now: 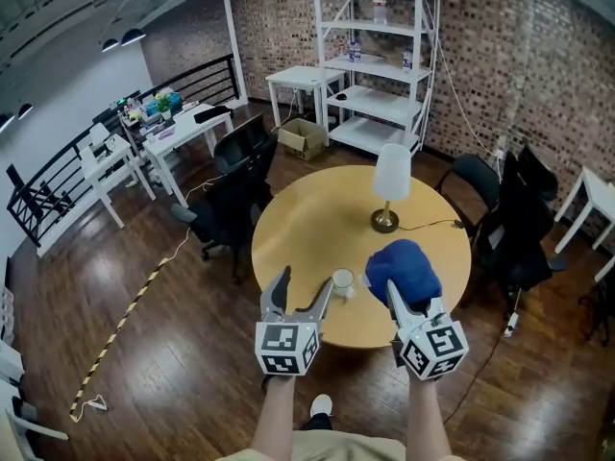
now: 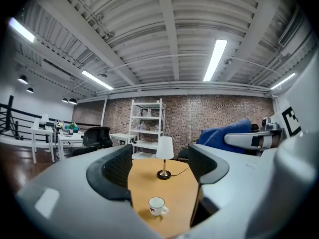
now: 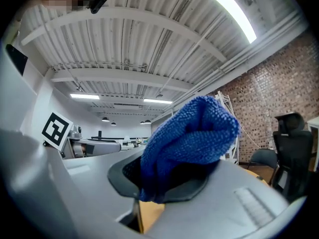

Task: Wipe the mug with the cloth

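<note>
On the round wooden table (image 1: pixel 307 221), near its front edge, a white mug (image 1: pixel 342 281) stands upright, with a lamp (image 1: pixel 389 185) farther back toward the middle. The left gripper (image 1: pixel 303 293) hovers just before the table edge with its jaws spread wide and nothing between them. In the left gripper view the mug (image 2: pixel 157 206) sits low in the gap ahead of the jaws, apart from both, with its handle turned to the right. The right gripper (image 1: pixel 405 301) is raised above the table's right side, its jaws clamped on a blue cloth (image 1: pixel 404 269). In the right gripper view the cloth (image 3: pixel 187 143) bunches up out of the jaws in a thick fold. The cloth hangs just beside the mug, to its right; whether they touch cannot be told.
</note>
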Available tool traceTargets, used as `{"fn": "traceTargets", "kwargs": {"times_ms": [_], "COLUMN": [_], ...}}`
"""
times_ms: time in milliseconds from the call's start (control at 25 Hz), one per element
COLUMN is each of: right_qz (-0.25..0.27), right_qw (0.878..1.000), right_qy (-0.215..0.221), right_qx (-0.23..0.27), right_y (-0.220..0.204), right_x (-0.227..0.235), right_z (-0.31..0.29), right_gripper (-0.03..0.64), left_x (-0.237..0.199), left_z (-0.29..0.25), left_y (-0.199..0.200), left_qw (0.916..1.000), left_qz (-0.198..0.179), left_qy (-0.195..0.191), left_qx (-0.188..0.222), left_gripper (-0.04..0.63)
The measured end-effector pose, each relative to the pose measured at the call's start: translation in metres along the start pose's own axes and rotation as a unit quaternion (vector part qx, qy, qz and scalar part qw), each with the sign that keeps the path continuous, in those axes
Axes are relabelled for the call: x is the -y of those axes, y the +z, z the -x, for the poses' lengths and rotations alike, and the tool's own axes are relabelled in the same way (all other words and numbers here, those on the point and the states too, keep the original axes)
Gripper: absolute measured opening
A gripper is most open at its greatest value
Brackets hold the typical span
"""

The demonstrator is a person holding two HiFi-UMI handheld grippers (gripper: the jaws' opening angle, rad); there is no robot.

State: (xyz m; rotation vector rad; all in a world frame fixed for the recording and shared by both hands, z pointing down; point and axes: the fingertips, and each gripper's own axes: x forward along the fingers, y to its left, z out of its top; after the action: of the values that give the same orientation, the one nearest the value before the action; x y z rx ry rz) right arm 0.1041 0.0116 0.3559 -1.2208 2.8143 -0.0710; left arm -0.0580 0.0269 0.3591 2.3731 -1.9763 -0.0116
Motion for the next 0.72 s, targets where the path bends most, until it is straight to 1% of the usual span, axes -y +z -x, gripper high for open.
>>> {"fn": "traceTargets", "kwargs": {"times_ms": [160, 400, 560, 720], "right_qz": [0.016, 0.021, 0.014, 0.023], "right_qw": [1.000, 1.000, 1.000, 1.000], "right_qy": [0.007, 0.001, -0.006, -0.005], "right_qx": [-0.001, -0.009, -0.019, -0.018], "right_y": [0.003, -0.001, -0.005, -0.002], "right_x": [0.000, 0.007, 0.010, 0.014], "right_z": [-0.039, -0.090, -0.114, -0.120], "right_gripper": [0.064, 0.064, 0.064, 0.064], "left_x": [-0.024, -0.061, -0.077, -0.078], "left_z": [-0.034, -0.076, -0.099, -0.115], "left_y": [0.005, 0.007, 0.001, -0.004], "left_qw": [0.9999, 0.9996, 0.9988, 0.9981], "left_qz": [0.005, 0.009, 0.004, 0.010], "left_qy": [-0.010, -0.025, -0.046, -0.058], "left_qx": [0.006, 0.008, -0.014, -0.020], "left_gripper": [0.330, 0.328, 0.325, 0.322]}}
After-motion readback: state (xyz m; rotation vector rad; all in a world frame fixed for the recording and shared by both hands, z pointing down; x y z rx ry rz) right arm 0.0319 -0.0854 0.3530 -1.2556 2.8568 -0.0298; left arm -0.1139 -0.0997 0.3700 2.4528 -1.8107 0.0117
